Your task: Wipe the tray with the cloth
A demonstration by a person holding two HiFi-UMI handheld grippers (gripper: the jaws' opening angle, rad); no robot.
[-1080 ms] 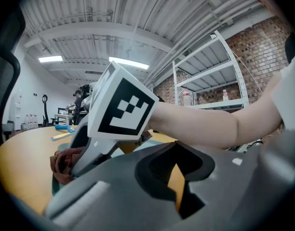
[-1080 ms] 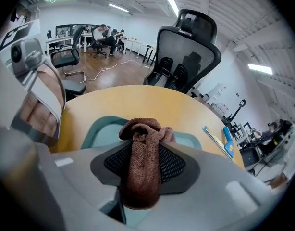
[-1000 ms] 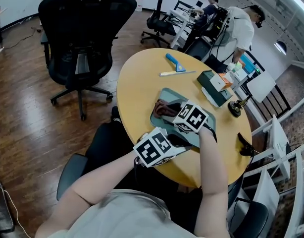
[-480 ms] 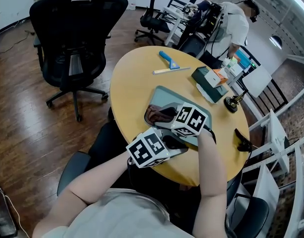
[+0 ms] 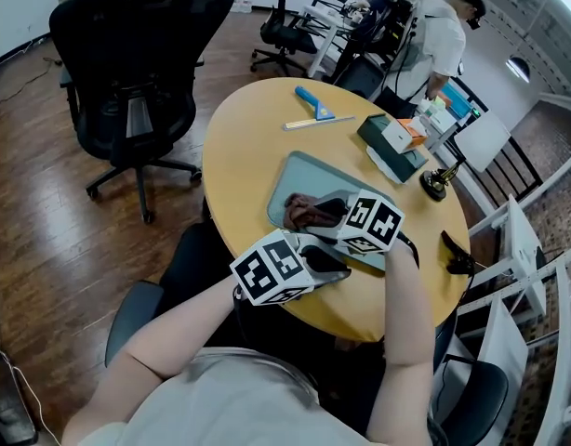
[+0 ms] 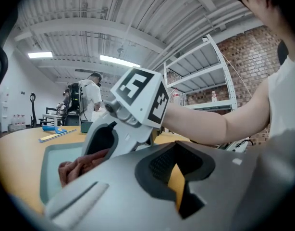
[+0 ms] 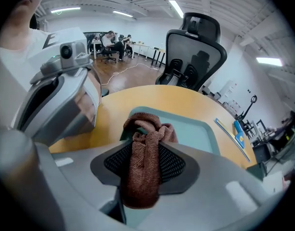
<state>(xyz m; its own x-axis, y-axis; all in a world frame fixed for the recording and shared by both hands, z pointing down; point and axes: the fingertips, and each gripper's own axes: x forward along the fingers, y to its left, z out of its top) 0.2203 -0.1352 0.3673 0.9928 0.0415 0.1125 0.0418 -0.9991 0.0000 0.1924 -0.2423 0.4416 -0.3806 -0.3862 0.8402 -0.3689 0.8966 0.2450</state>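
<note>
A teal tray (image 5: 309, 168) lies on the round yellow table (image 5: 244, 137). A brown cloth (image 5: 307, 212) is bunched on the tray's near part. My right gripper (image 5: 335, 210) is shut on the cloth (image 7: 146, 148), which fills the gap between its mesh pads and hangs down onto the tray (image 7: 200, 131). My left gripper (image 5: 327, 264) hovers at the tray's near edge, close beside the right one. Its jaws stand slightly apart with only table showing between them (image 6: 178, 186). In the left gripper view the cloth (image 6: 78, 165) lies on the tray (image 6: 47, 177) under the right gripper's body (image 6: 121, 124).
A blue squeegee (image 5: 313, 103) and a long pale strip (image 5: 313, 123) lie at the table's far side. A green box (image 5: 390, 154) with small boxes on it and a black object (image 5: 435, 189) are at the right. A black office chair (image 5: 127, 59) stands left; people work behind.
The right gripper, still shut on the cloth, has shifted a little to the right over the tray. The left gripper stays at the tray's near edge. My head has moved slightly.
</note>
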